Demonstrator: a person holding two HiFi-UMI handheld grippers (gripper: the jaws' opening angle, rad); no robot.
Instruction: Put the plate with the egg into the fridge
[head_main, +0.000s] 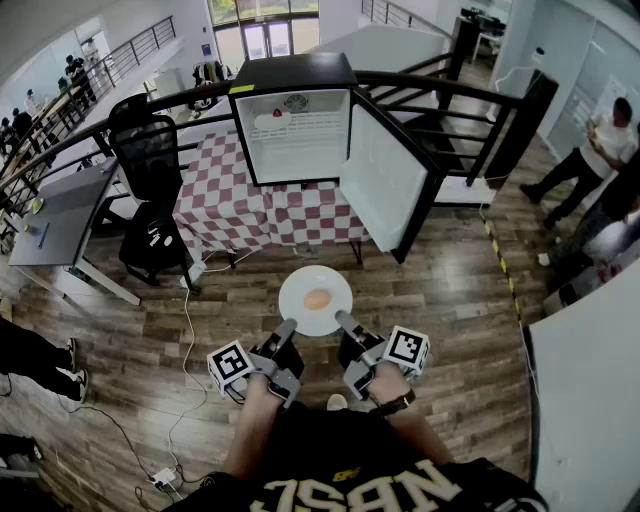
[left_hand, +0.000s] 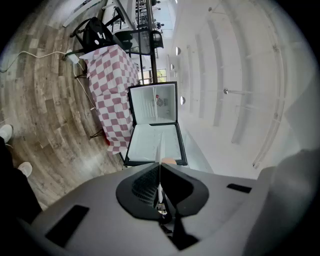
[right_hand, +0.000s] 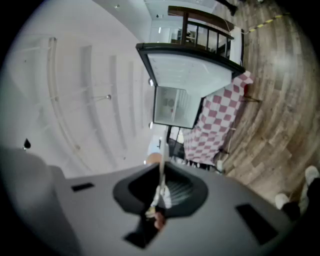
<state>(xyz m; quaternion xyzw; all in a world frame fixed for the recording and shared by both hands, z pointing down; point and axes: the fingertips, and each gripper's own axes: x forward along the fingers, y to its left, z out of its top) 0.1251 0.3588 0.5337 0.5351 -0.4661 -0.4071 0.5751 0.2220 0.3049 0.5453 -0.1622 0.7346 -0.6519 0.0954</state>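
Note:
A white plate (head_main: 315, 298) with a fried egg (head_main: 317, 299) on it hangs level above the wooden floor, in front of me. My left gripper (head_main: 287, 327) is shut on the plate's near-left rim and my right gripper (head_main: 343, 319) is shut on its near-right rim. In the left gripper view the plate (left_hand: 159, 167) shows edge-on as a thin white line between the shut jaws of that gripper (left_hand: 159, 186), with a sliver of egg (left_hand: 169, 161). The right gripper view shows the same rim (right_hand: 161, 167) pinched. The small black fridge (head_main: 295, 130) stands open on a checkered table (head_main: 235, 210), its door (head_main: 385, 180) swung right.
A black office chair (head_main: 150, 185) and a grey desk (head_main: 60, 215) stand left of the table. Cables (head_main: 186, 330) trail over the floor at my left. A black railing (head_main: 450, 95) runs behind the fridge. People (head_main: 595, 155) stand at the far right, near a white surface (head_main: 590, 400).

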